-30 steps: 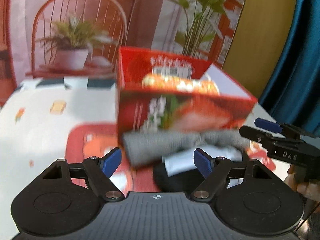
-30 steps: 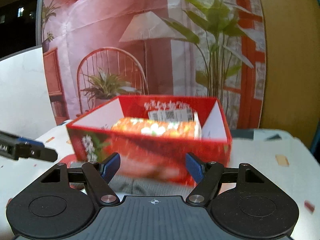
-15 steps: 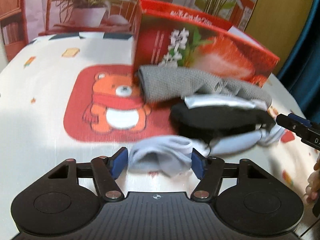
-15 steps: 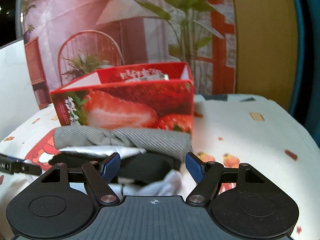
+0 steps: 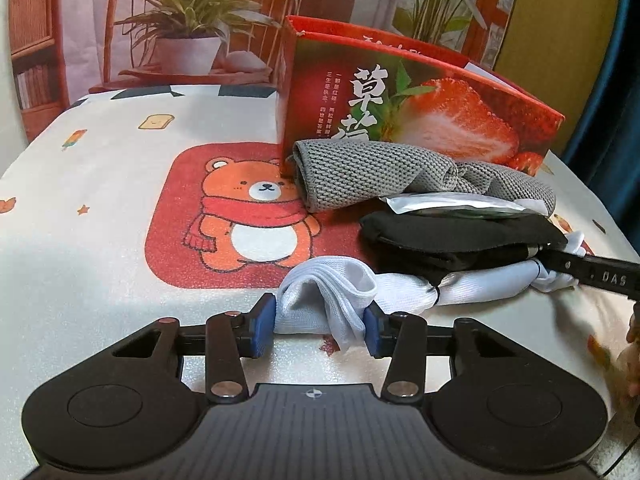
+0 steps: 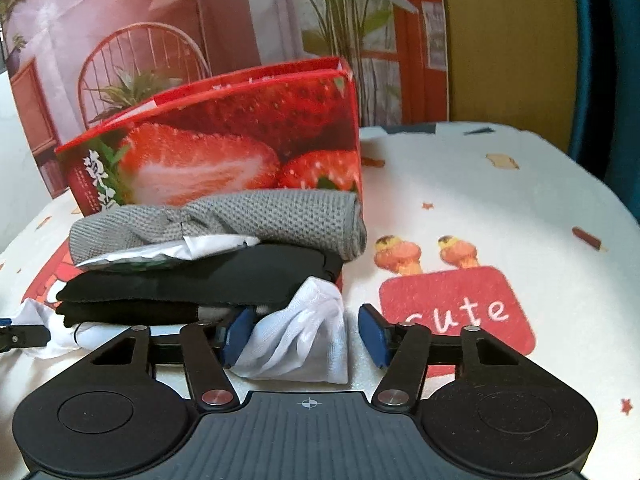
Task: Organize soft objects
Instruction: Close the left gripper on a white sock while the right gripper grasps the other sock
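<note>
Left wrist view first. Left gripper [image 5: 320,326] down low over the counter [image 5: 100,208], jaws set narrow with one bunched end of the white cloth [image 5: 326,300] sitting right between the blue pads [image 5: 262,324], both pads touching fabric or near enough. Looks like a pinch on that end, though can't say how firm. Rest of the white cloth trailing off to the right, tucked under a black folded cloth [image 5: 460,240]. On top of the black one, a flat silvery packet [image 5: 452,204], then a grey knit cloth [image 5: 372,172] lying up against the front of the red strawberry box [image 5: 420,108]. Bear print on the counter cover just left of the pile. Other gripper's finger poking in from the right edge at the far end of the white cloth, touching it there.

Right wrist view now. Right gripper [image 6: 304,334] also low at the counter [image 6: 520,200], jaws fairly wide. Other end of the white cloth [image 6: 304,332] lying between them, pressed against the left pad [image 6: 236,332], clear gap before the right pad. So around it, not closed on it. Same stack just beyond: black folded cloth [image 6: 200,280], silvery packet [image 6: 160,254], grey knit cloth [image 6: 248,220], red strawberry box [image 6: 240,136] behind it all. Left gripper's tip barely visible at the far left edge.
</note>
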`<state>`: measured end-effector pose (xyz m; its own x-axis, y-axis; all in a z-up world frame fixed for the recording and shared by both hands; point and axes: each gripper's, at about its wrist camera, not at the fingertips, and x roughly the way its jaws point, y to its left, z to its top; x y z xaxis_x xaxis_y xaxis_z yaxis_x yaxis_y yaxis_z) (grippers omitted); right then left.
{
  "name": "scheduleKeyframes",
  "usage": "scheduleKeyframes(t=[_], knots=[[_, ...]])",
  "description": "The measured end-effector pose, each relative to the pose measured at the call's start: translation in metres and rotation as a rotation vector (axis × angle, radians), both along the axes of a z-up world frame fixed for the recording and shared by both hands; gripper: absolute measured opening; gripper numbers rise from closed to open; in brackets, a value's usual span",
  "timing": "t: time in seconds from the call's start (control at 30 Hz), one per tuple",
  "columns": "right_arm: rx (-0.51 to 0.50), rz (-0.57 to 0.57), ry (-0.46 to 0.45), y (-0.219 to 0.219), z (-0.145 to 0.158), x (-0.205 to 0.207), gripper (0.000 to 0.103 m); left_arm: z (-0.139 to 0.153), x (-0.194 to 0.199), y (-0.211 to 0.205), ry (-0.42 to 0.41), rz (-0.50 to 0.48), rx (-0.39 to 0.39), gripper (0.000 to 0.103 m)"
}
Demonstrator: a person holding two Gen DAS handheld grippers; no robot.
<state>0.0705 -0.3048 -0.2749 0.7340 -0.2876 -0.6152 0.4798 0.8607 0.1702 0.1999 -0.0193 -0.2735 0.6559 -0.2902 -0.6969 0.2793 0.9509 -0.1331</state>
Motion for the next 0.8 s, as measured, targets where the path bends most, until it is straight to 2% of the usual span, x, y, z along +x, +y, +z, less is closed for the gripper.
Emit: scheduleKeyframes(t=[0.13, 0.27, 0.37, 0.5, 0.63, 0.8], knots=[[-0.01, 0.008, 0.003, 0.003, -0.001, 0.0, 0.047, 0.002, -0.001, 0.003, -0.005, 0.019, -0.014, 0.054], [-0.011, 0.009, -0.003, 0.003, -0.002, -0.003, 0.047, 0.013, -0.006, 0.006, -0.09, 0.042, -0.043, 0.068], [-0.021, 0.011, 0.001, 0.005, -0.002, -0.001, 0.047, 0.017, -0.003, 0.003, -0.115, 0.034, -0.048, 0.069], [-0.026, 0.013, 0.0, 0.005, -0.002, -0.002, 0.047, 0.01, 0.007, -0.003, -0.093, 0.033, -0.033, 0.069], [-0.028, 0.017, -0.001, 0.006, -0.003, -0.003, 0.047, 0.0, 0.011, -0.002, -0.037, 0.035, -0.03, 0.066], [-0.03, 0.018, -0.001, 0.006, -0.003, -0.003, 0.048, -0.003, 0.009, 0.0, -0.031, 0.021, -0.019, 0.04]])
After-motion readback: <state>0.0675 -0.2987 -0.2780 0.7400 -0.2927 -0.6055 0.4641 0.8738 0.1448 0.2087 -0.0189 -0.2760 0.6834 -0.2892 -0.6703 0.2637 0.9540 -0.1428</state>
